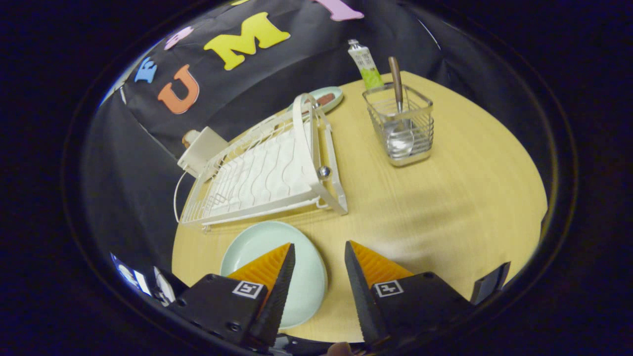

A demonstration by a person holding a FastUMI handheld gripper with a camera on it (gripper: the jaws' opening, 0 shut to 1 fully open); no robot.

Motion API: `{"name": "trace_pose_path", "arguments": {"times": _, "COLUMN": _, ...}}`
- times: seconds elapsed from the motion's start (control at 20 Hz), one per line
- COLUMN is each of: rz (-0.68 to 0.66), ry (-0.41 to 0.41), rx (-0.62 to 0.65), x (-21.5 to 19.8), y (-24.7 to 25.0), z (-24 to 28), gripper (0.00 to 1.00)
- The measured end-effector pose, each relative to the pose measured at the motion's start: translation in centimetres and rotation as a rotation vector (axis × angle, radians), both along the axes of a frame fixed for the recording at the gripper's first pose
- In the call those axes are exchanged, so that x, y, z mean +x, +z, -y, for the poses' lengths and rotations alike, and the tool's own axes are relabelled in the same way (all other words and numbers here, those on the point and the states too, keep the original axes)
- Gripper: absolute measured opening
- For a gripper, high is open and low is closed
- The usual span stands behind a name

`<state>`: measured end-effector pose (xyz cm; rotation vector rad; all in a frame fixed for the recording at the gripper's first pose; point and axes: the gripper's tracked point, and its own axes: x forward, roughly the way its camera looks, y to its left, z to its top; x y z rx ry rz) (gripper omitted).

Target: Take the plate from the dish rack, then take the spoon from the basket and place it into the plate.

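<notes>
Meanwhile, the gripper (319,249) hangs spread and empty above the pale-green round plate (257,242); beyond, the slim, likely slippery wooden-handled metal spoon (399,106) in the wire basket (418,141) suits a handle pinch.

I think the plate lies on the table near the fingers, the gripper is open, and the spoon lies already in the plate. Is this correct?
Not quite. The gripper view shows the spoon standing in the wire basket, beyond the fingers, not in the plate. The rest holds: the plate lies on the table under the left finger, and the gripper is open, holding nothing.
</notes>
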<state>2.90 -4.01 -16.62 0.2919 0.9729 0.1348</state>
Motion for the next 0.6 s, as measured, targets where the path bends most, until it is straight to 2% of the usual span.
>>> {"name": "trace_pose_path", "arguments": {"times": 0.2, "rz": 0.304, "ry": -0.015, "rx": -0.225, "x": 0.9, "y": 5.1, "z": 4.1, "gripper": 0.84}}
{"name": "trace_pose_path", "arguments": {"times": 0.4, "rz": 0.523, "ry": -0.066, "rx": -0.358, "x": 1.9, "y": 9.3, "z": 7.4, "gripper": 1.00}}
{"name": "trace_pose_path", "arguments": {"times": 0.6, "rz": 0.596, "ry": -0.118, "rx": -0.346, "x": 4.7, "y": 11.1, "z": 10.1, "gripper": 1.00}}
